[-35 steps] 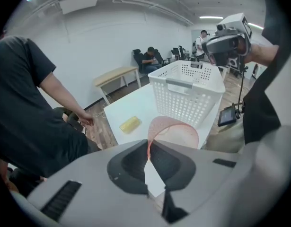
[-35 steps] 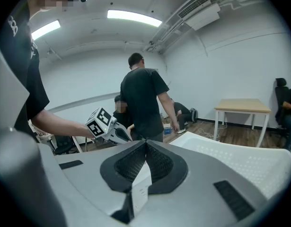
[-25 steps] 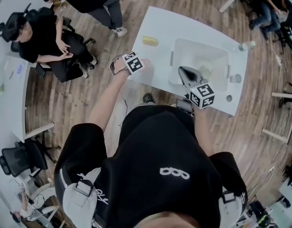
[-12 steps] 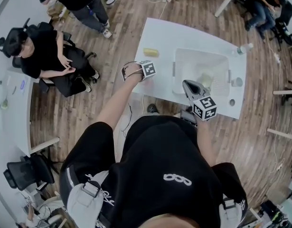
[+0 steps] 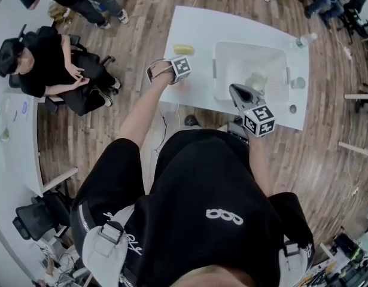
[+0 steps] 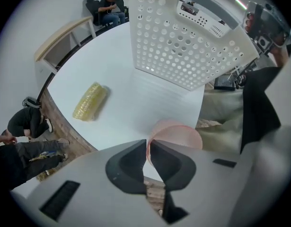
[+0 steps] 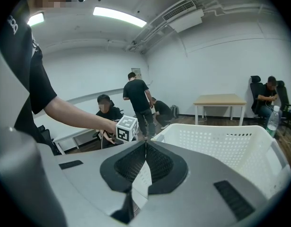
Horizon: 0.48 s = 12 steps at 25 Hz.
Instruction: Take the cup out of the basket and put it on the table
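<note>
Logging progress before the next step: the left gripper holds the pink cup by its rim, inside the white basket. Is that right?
Not quite. The left gripper does hold the pink cup by its rim, jaws closed on it, but outside the white basket, over the table beside it. The left gripper view shows this.

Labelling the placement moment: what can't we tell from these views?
1. Whether the cup touches the table: the left gripper covers its base in the left gripper view, and it is too small in the head view.
2. What the pale item in the basket is: tiny in the head view, and the right gripper blocks the basket's inside.
</note>
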Available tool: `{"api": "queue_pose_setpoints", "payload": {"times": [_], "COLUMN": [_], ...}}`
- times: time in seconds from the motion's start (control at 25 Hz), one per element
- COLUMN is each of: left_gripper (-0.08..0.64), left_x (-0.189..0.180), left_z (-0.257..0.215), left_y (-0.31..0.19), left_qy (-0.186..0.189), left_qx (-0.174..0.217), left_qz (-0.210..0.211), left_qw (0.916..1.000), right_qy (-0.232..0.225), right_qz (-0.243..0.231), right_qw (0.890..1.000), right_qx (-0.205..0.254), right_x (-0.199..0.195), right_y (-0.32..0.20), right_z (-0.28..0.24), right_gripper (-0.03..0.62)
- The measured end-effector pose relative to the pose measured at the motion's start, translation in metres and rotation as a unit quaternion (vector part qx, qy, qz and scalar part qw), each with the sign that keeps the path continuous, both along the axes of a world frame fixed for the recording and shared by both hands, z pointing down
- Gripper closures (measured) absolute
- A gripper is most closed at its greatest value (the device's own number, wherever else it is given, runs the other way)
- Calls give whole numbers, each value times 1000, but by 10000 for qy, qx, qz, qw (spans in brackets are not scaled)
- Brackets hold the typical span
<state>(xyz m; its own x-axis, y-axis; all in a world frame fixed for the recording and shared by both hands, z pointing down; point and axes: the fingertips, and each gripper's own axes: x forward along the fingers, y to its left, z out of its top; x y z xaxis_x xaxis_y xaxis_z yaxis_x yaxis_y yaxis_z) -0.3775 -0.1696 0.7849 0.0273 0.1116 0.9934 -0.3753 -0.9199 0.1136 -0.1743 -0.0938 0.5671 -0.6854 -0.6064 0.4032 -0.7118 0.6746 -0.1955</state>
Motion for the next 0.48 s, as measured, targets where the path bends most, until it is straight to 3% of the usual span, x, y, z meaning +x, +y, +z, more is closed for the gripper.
{"api": "queue_pose_setpoints", "payload": {"times": [0.12,0.48], "left_gripper": [538,538], "left_x": [-2,27], "left_z": [2,-1], "left_y": [-2,14], "left_qy": [11,336], "left_qx": [138,-45], "left_qz": [-53,7], "left_qw": [9999,9994], "right_qy": [3,-37], "right_qz": [17,-39], "right_qw": [10000,10000], "right_qx": [-41,-30], "right_x": [3,2], "right_y": [3,0], "right_z": [3,3], "right_gripper": [568,568]}}
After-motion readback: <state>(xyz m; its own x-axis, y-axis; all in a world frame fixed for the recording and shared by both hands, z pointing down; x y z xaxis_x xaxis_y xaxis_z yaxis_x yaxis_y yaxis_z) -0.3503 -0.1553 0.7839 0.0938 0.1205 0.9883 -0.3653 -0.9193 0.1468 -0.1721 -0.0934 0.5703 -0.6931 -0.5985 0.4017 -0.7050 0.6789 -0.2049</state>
